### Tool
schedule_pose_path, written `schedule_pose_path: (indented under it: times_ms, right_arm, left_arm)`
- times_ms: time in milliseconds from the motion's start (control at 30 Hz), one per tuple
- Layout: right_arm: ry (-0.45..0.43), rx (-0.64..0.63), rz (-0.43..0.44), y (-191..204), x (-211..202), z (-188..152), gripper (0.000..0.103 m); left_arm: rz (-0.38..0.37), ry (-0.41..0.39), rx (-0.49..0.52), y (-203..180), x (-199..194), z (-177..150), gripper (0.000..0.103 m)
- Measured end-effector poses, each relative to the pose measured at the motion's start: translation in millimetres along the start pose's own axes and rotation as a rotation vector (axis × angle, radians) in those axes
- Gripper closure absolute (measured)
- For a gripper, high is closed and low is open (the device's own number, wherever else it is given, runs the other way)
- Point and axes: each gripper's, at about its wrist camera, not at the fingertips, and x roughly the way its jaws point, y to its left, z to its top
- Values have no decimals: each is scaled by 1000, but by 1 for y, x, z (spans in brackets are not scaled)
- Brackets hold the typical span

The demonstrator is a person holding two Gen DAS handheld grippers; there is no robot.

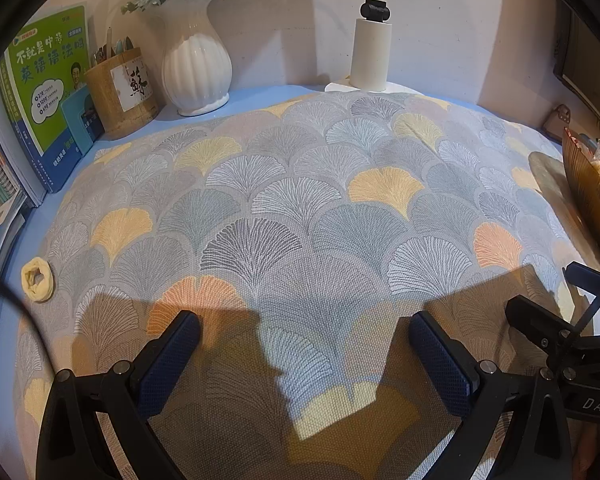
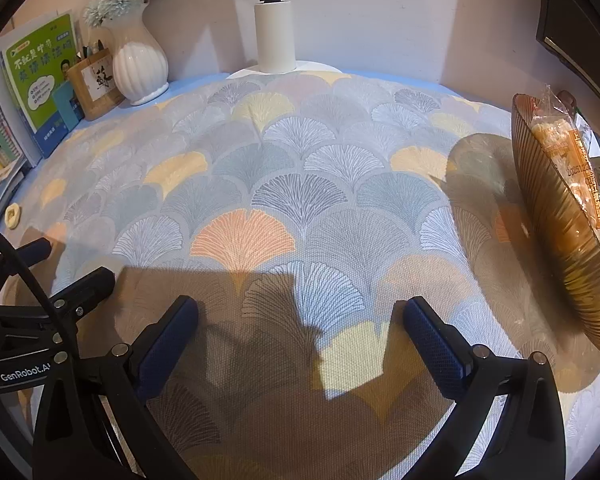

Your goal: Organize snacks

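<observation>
Snacks point(image 2: 560, 148) in clear wrappers lie heaped in a ribbed amber bowl point(image 2: 556, 216) at the far right of the worktop point(image 2: 260, 168), well apart from both tools; the patterned cloth between shows no loose packets.

Nearest, the right tool point(image 2: 300, 320) hangs over the cloth with its blue-padded fingers spread wide and nothing between them. The left tool point(image 1: 304, 332) is just beside it, likewise apart and empty, casting a broad shadow on the fabric. In the left wrist view only a sliver of the bowl shows at the right edge.

Further off, a small pale ring point(image 1: 38, 282), perhaps a hair tie, sits near the left edge. At the back stand a green book point(image 1: 50, 80), a wooden pen holder point(image 1: 120, 92), a white vase point(image 1: 194, 68) with flowers, and the white post of a lamp point(image 1: 372, 52).

From here the risks, as I judge them, lie at the bowl. It looks light, so a finger coming in from the side could push against the rim and slide or tip it. The wrappers look slick and crinkly; a pinch taken on loose film and not on the snack itself may slip free or drag a neighbouring packet out. With both tools so near together, a reach across to the right could also knock one against the other.
</observation>
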Motion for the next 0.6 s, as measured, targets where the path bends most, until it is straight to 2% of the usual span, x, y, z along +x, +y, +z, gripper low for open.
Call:
schedule_pose_path:
  times_ms: [600]
  right_arm:
    - [-1,-4,3,-1,0,0,0]
  left_arm:
    - [0,0,-2,0,0,0,0]
